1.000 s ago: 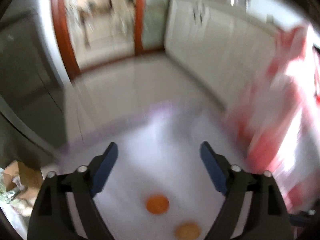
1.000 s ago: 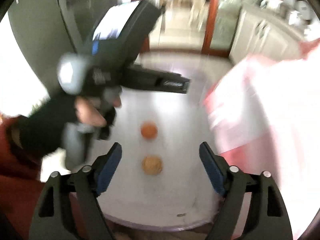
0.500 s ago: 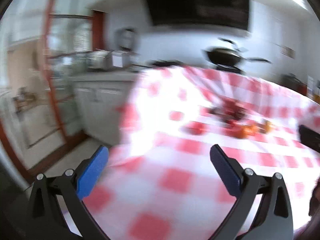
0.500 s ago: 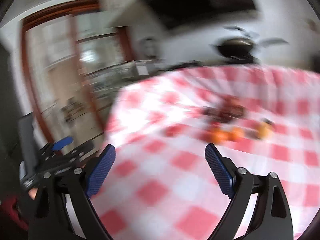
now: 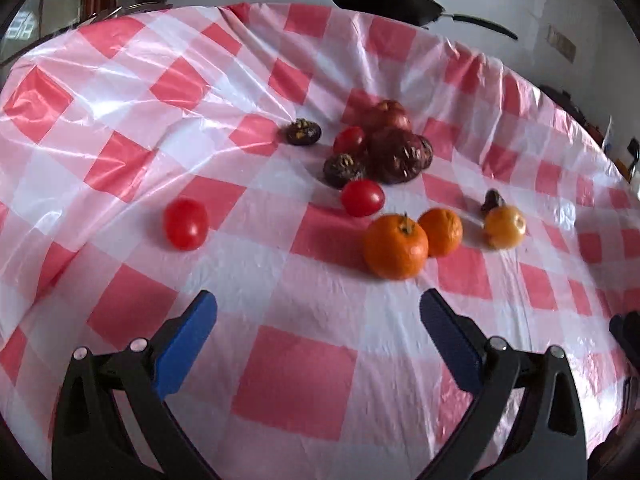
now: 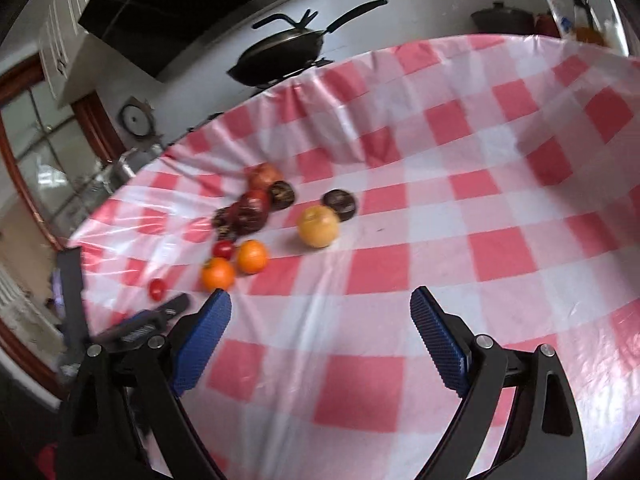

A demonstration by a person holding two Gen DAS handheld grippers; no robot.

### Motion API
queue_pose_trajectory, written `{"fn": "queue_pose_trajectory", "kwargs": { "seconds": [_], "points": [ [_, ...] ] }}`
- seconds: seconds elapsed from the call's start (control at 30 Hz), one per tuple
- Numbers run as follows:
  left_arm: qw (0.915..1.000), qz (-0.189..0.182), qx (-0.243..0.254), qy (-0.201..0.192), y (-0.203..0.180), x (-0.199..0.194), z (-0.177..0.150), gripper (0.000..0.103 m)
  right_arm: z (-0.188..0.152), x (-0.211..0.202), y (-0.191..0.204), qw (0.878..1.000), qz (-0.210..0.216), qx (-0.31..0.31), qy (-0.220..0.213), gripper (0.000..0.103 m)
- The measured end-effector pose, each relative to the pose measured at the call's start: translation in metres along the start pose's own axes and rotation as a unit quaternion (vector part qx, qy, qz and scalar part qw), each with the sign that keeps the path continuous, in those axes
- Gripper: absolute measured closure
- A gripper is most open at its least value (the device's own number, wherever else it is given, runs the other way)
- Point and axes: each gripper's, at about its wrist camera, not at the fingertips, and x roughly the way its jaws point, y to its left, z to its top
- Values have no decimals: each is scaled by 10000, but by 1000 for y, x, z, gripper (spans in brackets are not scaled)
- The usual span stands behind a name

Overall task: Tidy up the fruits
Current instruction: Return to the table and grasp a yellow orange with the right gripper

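Note:
Fruits lie on a red-and-white checked tablecloth (image 5: pixel 296 380). In the left wrist view two oranges (image 5: pixel 395 246) sit side by side, a yellow fruit (image 5: pixel 504 227) to their right, red tomatoes (image 5: pixel 185 224) to the left, and dark mangosteens (image 5: pixel 396 154) behind. My left gripper (image 5: pixel 318 324) is open and empty, just short of the oranges. In the right wrist view the yellow fruit (image 6: pixel 318 226), the oranges (image 6: pixel 251 256) and the dark fruits (image 6: pixel 250 210) lie ahead to the left. My right gripper (image 6: pixel 320 320) is open and empty.
A black pan (image 6: pixel 280 54) stands on the stove behind the table, with a range hood (image 6: pixel 192 8) above. The left gripper's body (image 6: pixel 136 326) shows at the right wrist view's left edge. Bottles and a pot (image 6: pixel 504 16) stand at the far right.
Both grippers swung up from the floor and a low white table to face the checked tablecloth and the fruits. The views went from blurred to steady. Both stayed open.

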Motion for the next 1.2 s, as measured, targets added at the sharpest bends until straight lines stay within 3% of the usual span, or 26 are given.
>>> {"fn": "queue_pose_trajectory", "kwargs": {
  "seconds": [0.17, 0.3, 0.6, 0.83, 0.97, 1.03, 1.2],
  "points": [
    [9956, -641, -689, 28, 32, -10, -3, 1, 14, 30, -8, 9989, -328, -155, 310, 15],
    [9899, -816, -1145, 151, 49, -7, -3, 1, 29, 67, -8, 9943, -754, -385, 648, 15],
    [9943, -723, -751, 229, 34, -7, -5, 1, 52, 140, 18, 9849, -904, -970, 1110, 19],
    [9947, -721, -693, 237, 32, -7, -5, 1, 59, 180, 39, 9718, -1135, -1506, 1414, 41],
    [9950, -727, -623, 270, 30, -7, -5, 1, 63, 186, 38, 9736, -1060, -1432, 1425, 47],
    [9960, -643, -528, 313, 26, -6, -5, 1, 62, 184, 39, 9756, -891, -1451, 1386, 59],
    [9979, -319, 24, 566, 12, -1, -4, 1, 58, 166, 28, 9850, -517, -1033, 1281, 59]
  ]
}}
